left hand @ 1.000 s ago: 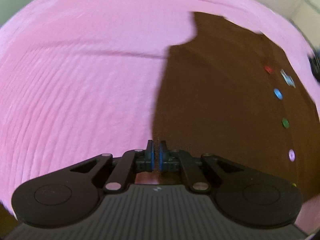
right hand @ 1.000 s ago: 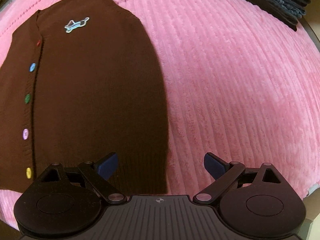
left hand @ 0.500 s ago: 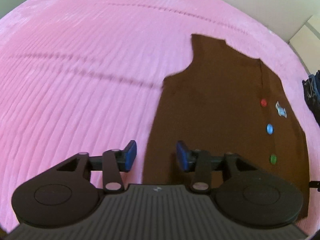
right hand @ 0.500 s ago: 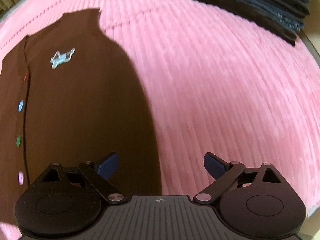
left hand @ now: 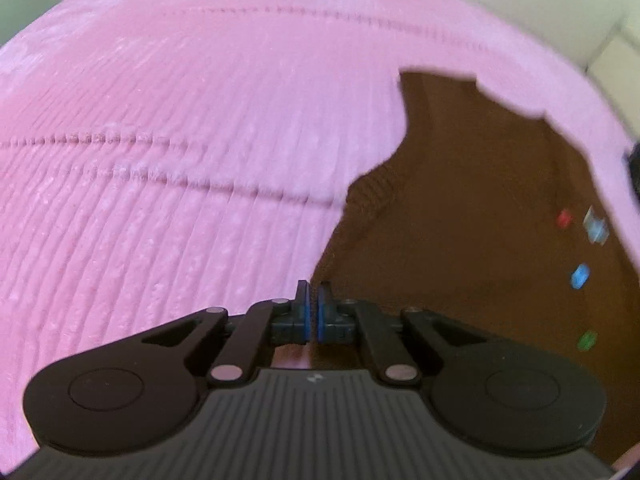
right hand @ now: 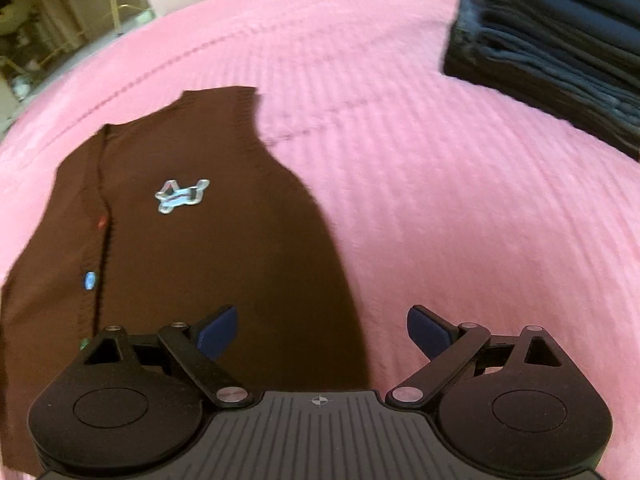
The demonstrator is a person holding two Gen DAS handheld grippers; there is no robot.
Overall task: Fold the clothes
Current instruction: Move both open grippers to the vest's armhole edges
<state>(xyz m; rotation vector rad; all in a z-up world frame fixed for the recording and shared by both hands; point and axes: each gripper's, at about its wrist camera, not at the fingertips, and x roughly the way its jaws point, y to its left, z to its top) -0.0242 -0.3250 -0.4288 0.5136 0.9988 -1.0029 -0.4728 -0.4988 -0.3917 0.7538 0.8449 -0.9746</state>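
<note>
One brown knitted vest (right hand: pixel 224 264) lies flat on the pink ribbed bedspread (right hand: pixel 460 220), front side up, and it is the landmark for everything else. On it the right wrist view shows one pale blue embroidered patch (right hand: pixel 182 196) on the chest, beside the button placket; along that placket three buttons can be counted in the left wrist view: one red (left hand: pixel 564 218), one blue (left hand: pixel 580 276) and one green (left hand: pixel 587 340). The right wrist view is blurred there, so any further buttons lower down cannot be made out. One stack of folded dark blue clothes (right hand: pixel 560 40) sits on the bedspread well apart from the vest, beyond its shoulder on the patch side. Two grippers are in view. The left gripper (left hand: pixel 313 300) is at the vest's side edge below the armhole, its blue pads (left hand: pixel 305 312) drawn together with only a thin slit between them; the brown edge runs right up to the tips, but whether cloth is actually pinched there cannot be told. The right gripper (right hand: pixel 322 332) hangs over the vest's opposite side edge with its jaws spread wide, one blue finger over the brown knit and the other over the bare pink cover, holding nothing.
</note>
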